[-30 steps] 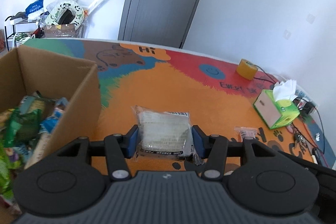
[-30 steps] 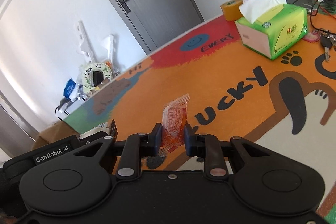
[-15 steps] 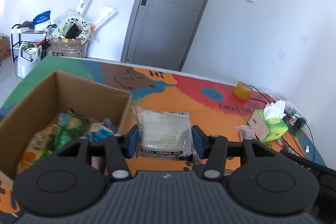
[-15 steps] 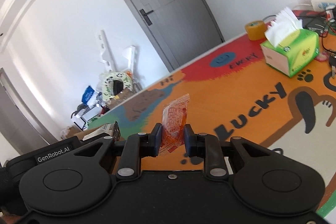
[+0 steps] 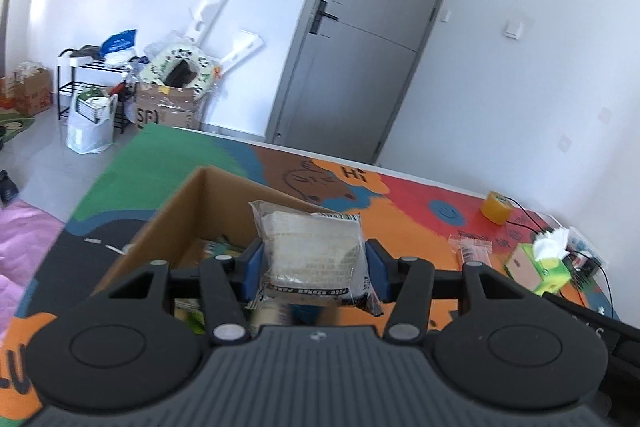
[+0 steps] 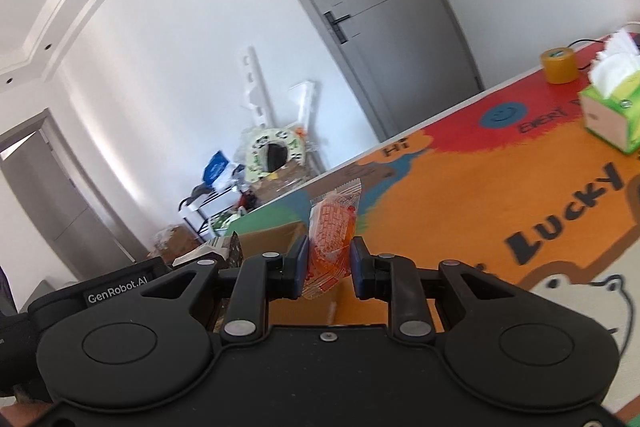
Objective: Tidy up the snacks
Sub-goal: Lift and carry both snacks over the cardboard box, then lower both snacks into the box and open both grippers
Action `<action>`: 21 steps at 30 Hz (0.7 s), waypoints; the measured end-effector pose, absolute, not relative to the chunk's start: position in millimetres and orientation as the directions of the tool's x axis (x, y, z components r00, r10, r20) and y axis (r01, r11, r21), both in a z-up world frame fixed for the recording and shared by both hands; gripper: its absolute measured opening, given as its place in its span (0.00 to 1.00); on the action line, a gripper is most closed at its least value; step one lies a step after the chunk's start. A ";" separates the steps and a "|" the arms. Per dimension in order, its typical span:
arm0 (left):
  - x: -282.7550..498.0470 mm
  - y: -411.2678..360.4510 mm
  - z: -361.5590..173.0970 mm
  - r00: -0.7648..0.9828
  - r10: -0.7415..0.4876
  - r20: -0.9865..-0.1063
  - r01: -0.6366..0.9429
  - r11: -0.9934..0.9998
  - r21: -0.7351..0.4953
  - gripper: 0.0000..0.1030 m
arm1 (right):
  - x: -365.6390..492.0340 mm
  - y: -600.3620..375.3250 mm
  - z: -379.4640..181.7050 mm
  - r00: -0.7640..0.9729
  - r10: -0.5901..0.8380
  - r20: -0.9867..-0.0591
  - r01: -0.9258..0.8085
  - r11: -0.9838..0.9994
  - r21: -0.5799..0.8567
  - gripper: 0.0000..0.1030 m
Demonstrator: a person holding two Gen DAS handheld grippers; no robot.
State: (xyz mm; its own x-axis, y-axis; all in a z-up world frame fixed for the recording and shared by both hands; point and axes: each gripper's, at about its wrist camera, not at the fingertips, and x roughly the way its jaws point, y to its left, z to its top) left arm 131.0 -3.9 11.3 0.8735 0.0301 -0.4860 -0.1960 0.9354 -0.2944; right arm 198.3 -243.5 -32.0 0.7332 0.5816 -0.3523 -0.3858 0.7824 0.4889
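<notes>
My left gripper (image 5: 314, 269) is shut on a clear packet of pale white snack (image 5: 312, 255), held in the air over the near side of an open cardboard box (image 5: 192, 211) with several snack bags inside. My right gripper (image 6: 330, 265) is shut on a small orange snack packet (image 6: 332, 227), also held above the table. In the right wrist view the cardboard box (image 6: 264, 239) shows just past the fingertips, to the left. Another small clear packet (image 5: 470, 249) lies on the colourful mat to the right of the box.
A green tissue box (image 5: 538, 267) and a yellow tape roll (image 5: 496, 213) stand on the mat's right side with cables beside them. The mat (image 6: 480, 187) covers the table. Beyond the far edge are a grey door (image 5: 360, 67) and a cluttered rack (image 5: 100, 79).
Both grippers have risen and swung left toward the cardboard box, each still holding its packet. The box has shifted from the left edge to under the left gripper.
</notes>
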 end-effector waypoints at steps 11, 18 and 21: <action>125.8 39.1 2.0 0.861 0.075 -0.503 -0.262 0.913 -0.313 0.50 | 197.3 -197.7 -33.0 0.673 0.639 -0.373 -0.450 0.753 0.480 0.23; 130.9 56.9 -5.4 0.857 0.072 -0.510 -0.275 0.901 -0.334 0.50 | 202.0 -175.9 -33.4 0.658 0.642 -0.394 -0.460 0.756 0.466 0.23; 138.2 61.3 -7.1 0.856 0.061 -0.513 -0.270 0.900 -0.342 0.50 | 204.3 -167.9 -33.1 0.654 0.640 -0.402 -0.461 0.759 0.459 0.23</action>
State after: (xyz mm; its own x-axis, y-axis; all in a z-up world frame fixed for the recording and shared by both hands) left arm 138.2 61.3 -7.1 0.8560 0.0612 -0.5134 -0.2695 0.9002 -0.3421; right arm 204.3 -167.9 -33.1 0.6543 0.6403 -0.4024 -0.4608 0.7594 0.4593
